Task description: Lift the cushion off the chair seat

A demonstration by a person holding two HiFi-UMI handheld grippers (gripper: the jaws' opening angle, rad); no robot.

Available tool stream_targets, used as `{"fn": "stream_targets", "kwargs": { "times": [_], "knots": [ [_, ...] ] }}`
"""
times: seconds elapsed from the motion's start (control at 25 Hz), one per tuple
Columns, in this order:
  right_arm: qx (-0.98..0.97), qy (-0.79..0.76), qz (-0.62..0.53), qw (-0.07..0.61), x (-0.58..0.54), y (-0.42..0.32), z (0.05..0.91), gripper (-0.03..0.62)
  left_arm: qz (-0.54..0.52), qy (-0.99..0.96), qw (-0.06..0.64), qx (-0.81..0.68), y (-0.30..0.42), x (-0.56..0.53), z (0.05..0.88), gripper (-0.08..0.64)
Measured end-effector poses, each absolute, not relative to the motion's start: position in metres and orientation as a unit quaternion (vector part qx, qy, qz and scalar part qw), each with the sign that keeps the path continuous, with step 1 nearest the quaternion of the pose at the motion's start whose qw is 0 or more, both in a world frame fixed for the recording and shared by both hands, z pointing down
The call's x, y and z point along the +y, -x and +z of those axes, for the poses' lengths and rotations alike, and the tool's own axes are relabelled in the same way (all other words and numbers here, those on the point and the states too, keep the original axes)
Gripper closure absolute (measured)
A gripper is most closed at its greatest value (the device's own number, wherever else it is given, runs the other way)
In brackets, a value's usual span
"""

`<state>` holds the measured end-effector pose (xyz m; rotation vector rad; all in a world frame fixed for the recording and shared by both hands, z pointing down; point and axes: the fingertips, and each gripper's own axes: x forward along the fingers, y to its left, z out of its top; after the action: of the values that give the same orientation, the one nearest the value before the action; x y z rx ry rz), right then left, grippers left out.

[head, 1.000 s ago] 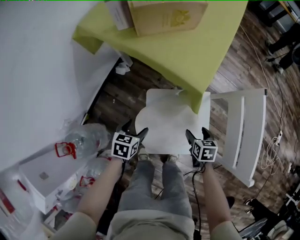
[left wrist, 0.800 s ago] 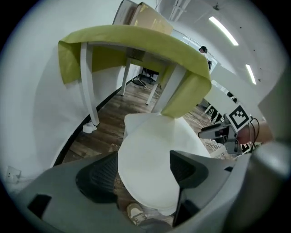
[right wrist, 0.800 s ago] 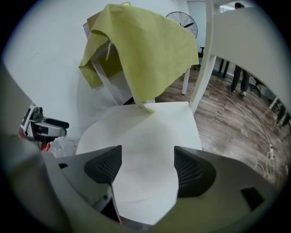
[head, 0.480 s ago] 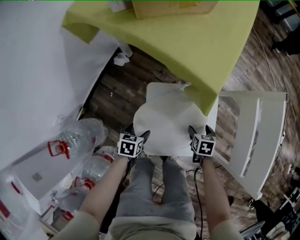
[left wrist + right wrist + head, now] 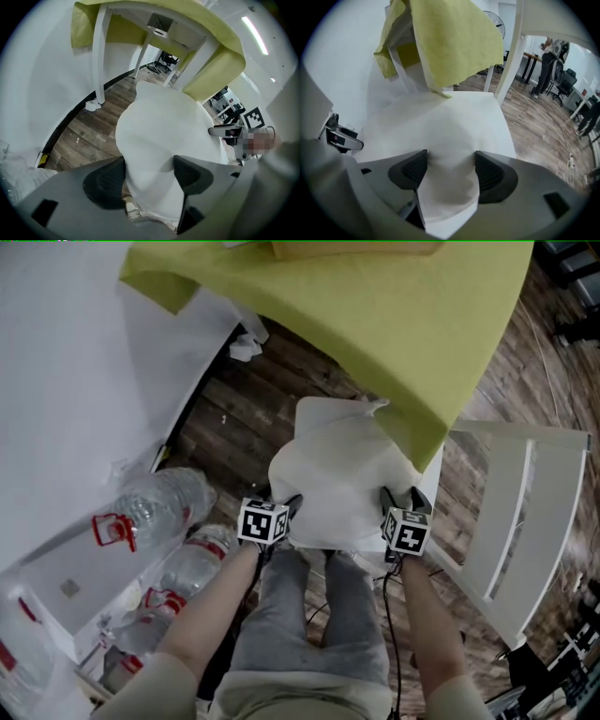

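Wooden floor (image 5: 234, 418) lies under a white chair (image 5: 516, 512) whose seat carries the white cushion (image 5: 337, 474), its far right corner under the hanging yellow-green tablecloth (image 5: 375, 315). The left gripper (image 5: 281, 498) and right gripper (image 5: 401, 498) have just been closing, jaws wide, each pinching the cushion's near edge between its pads. Best, I judge, to firm both grips, then raise both hands evenly and draw nearward, clear of the cloth.

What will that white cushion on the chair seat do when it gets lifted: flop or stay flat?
Probably flop: the white fabric cushion humps and creases in the middle. Likely soft, since it narrows where the left gripper and right gripper, jaws just closing, pinch its near edge. It looks thin, so probably light.
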<state>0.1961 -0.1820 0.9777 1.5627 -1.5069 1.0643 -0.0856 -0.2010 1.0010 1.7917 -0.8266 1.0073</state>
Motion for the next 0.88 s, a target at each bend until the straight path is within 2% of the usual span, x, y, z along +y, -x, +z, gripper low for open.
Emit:
{"fn": "stream_targets", "kwargs": {
  "times": [0.2, 0.24, 0.32, 0.56, 0.72, 0.88],
  "knots": [
    [-0.582, -0.608, 0.398, 0.366, -0.181, -0.19, 0.972, 0.357, 0.414, -0.724, 0.439, -0.334, 0.083, -0.202, 0.99, 0.326],
    [-0.581, -0.607, 0.395, 0.371, -0.182, -0.189, 0.97, 0.397, 0.411, -0.723, 0.439, -0.34, 0.083, -0.203, 0.987, 0.374],
    [-0.586, -0.602, 0.393, 0.374, -0.181, -0.187, 0.967, 0.554, 0.403, -0.721, 0.444, -0.347, 0.084, -0.204, 0.981, 0.442],
    [-0.586, -0.585, 0.442, 0.346, -0.167, -0.182, 0.96, 0.569, 0.411, -0.721, 0.439, -0.343, 0.088, -0.199, 0.964, 0.474],
    [-0.582, -0.576, 0.438, 0.371, -0.145, -0.172, 0.949, 0.569, 0.427, -0.728, 0.423, -0.331, 0.095, -0.189, 0.948, 0.474],
    [-0.58, -0.574, 0.45, 0.363, -0.124, -0.161, 0.927, 0.569, 0.434, -0.728, 0.424, -0.319, 0.105, -0.175, 0.928, 0.474]
  ]
}}
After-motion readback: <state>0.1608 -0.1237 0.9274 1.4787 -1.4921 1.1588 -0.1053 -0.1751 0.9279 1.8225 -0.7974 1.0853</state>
